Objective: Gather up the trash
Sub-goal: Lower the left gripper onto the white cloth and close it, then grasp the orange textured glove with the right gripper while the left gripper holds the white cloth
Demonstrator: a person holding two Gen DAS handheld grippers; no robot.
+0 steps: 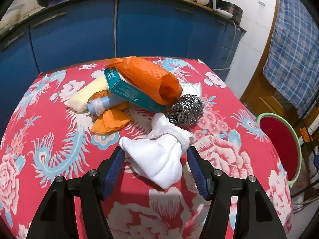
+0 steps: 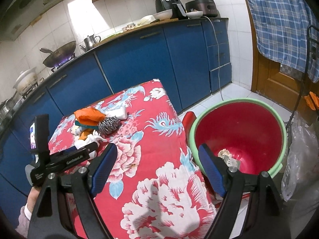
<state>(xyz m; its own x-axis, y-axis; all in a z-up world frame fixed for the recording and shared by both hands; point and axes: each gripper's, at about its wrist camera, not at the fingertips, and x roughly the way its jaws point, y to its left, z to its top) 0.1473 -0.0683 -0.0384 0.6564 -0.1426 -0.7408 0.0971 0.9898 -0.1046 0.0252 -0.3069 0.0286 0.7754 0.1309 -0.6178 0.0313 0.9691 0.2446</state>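
A pile of trash lies on the red floral tablecloth (image 1: 49, 139): a crumpled white cloth (image 1: 159, 155), a steel scourer (image 1: 184, 109), a teal box (image 1: 129, 92), an orange bag (image 1: 151, 77), a blue bottle (image 1: 103, 104), a yellow sponge (image 1: 87, 93) and orange scraps (image 1: 109, 121). My left gripper (image 1: 155, 157) is open, its fingers on either side of the white cloth; it also shows in the right wrist view (image 2: 79, 151). My right gripper (image 2: 157, 159) is open and empty over the table's right edge, beside a red bucket (image 2: 243, 127) with paper scraps (image 2: 227, 157) at its bottom.
Blue kitchen cabinets (image 1: 151, 27) stand behind the table, with a wok (image 2: 59, 56) on a lit burner, a kettle (image 2: 91, 40) and appliances (image 2: 173, 6) on the counter. A checked cloth (image 2: 279, 20) hangs over a wooden door at right. A plastic bag (image 2: 301, 155) lies right of the bucket.
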